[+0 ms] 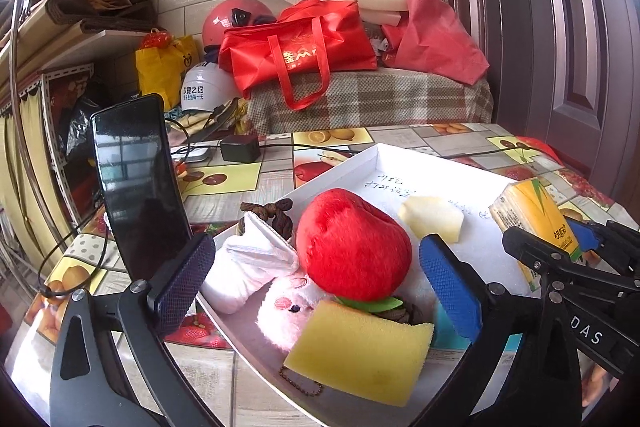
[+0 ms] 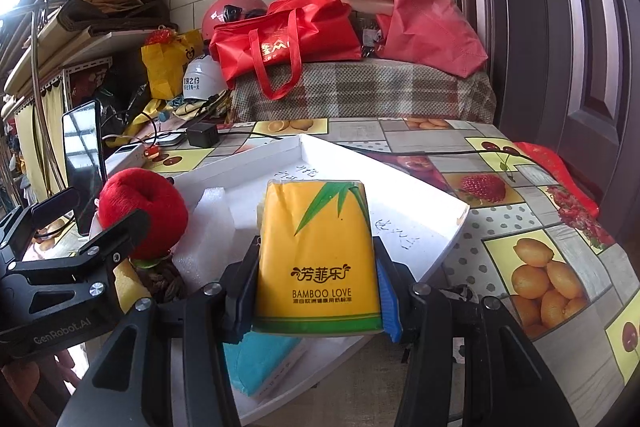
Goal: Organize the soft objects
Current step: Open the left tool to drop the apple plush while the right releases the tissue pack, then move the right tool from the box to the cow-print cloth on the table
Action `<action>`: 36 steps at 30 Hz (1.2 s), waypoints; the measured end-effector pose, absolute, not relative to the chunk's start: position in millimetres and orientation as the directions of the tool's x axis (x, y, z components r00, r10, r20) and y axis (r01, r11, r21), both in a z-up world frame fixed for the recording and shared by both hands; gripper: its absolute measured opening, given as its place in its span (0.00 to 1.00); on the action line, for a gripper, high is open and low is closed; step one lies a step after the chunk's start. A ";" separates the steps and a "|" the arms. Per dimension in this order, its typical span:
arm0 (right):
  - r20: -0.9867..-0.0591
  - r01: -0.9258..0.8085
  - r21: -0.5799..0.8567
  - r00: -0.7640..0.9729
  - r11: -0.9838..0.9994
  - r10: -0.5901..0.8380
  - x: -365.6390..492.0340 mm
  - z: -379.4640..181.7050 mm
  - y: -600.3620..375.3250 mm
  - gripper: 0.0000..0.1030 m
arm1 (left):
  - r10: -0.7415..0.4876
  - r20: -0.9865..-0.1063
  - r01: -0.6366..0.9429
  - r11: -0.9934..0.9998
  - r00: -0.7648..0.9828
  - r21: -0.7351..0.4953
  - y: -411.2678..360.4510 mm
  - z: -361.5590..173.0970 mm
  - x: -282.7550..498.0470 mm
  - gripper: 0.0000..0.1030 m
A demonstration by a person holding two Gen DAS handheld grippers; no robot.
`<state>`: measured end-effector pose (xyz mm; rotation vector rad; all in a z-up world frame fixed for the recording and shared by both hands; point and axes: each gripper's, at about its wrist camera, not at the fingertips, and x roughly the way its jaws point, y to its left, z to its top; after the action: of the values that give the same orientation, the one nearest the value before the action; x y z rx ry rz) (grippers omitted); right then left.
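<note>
Fruit-print tablecloth (image 2: 532, 267), right tongs (image 2: 316, 291) clamping "BAMBOO LOVE" tissue pack (image 2: 316, 251), left tongs (image 1: 316, 283) wide, empty

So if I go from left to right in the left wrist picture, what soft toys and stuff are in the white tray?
White sock bundle → red plush apple → white foam piece → yellow tissue pack.
</note>
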<state>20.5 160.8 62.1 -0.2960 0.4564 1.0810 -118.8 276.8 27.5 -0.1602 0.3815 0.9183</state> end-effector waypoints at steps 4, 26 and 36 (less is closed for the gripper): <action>-0.501 -0.897 -0.028 0.394 0.441 0.770 17.1 61.7 163.2 0.49 | 0.745 -0.376 -0.799 0.601 0.550 0.021 276.3 28.1 -121.4 1.00; -0.509 -0.889 -0.037 0.409 0.456 0.757 19.0 61.6 165.9 0.77 | 0.786 -0.314 -0.823 0.568 0.532 0.027 266.8 32.1 -129.6 1.00; -0.501 -0.887 -0.035 0.414 0.461 0.760 19.9 61.3 162.7 0.80 | 0.787 -0.311 -0.824 0.566 0.532 0.024 267.6 31.8 -130.4 1.00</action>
<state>19.9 162.7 61.3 -0.3166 0.4528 1.0561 -130.4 267.6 31.8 -0.1311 0.3030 0.9638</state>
